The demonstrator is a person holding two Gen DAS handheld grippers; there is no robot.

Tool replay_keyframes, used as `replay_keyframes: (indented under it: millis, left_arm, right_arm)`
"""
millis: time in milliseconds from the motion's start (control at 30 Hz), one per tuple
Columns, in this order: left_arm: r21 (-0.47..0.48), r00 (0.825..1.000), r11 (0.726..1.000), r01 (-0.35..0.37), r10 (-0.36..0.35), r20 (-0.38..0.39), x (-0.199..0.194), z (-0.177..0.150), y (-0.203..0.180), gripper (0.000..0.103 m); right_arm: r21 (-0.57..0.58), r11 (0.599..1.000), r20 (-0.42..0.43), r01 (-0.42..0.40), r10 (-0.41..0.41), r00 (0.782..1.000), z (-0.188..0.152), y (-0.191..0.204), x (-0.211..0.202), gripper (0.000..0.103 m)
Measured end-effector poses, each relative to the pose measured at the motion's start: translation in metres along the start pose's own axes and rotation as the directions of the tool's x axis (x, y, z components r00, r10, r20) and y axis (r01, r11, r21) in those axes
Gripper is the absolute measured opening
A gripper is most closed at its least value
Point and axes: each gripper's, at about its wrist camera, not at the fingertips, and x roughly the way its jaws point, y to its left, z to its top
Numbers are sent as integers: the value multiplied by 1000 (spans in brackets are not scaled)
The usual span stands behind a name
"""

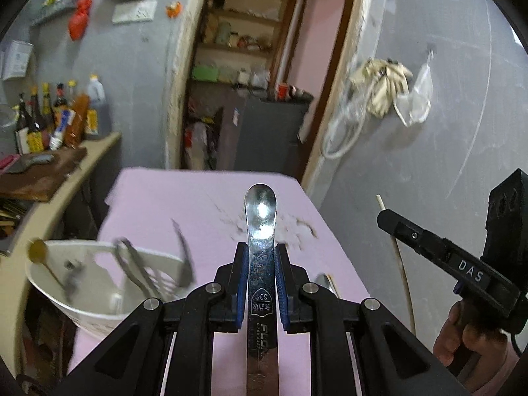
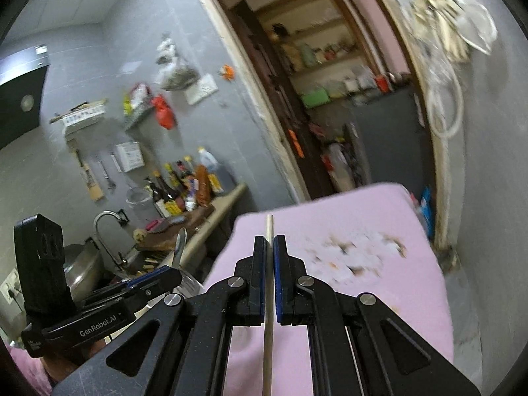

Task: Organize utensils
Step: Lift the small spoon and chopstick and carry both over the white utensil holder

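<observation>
My left gripper (image 1: 261,247) is shut on a steel spoon (image 1: 260,211), bowl pointing forward, held above the pink table (image 1: 165,198). A white utensil holder (image 1: 82,300) with several utensils stands at lower left, below and left of the spoon. My right gripper (image 2: 270,239) is shut on a pale wooden chopstick (image 2: 269,227), held above the pink table (image 2: 363,217). The right gripper also shows in the left wrist view (image 1: 382,213) at far right with the chopstick (image 1: 380,200). The left gripper and spoon (image 2: 180,242) show at left in the right wrist view.
The pink table has a worn, peeling patch (image 1: 290,227) in the middle. A counter (image 1: 49,171) with sauce bottles (image 1: 59,115) and a cutting board stands to the left. A sink and faucet (image 2: 105,224) lie left. A doorway (image 1: 257,66) is ahead, a grey wall to the right.
</observation>
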Motion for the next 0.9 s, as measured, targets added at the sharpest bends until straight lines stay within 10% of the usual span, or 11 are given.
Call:
replay_keyframes:
  millis: [467, 900]
  left_arm:
    - [-67, 971, 989, -129, 140, 194, -61, 61, 95, 15]
    - [-235, 969, 969, -79, 130, 210, -41, 65, 200, 15]
  right_arm:
    - [46, 973, 217, -224, 209, 953, 34, 94, 59, 4]
    - [233, 965, 323, -120, 40, 946, -19, 112, 116, 4]
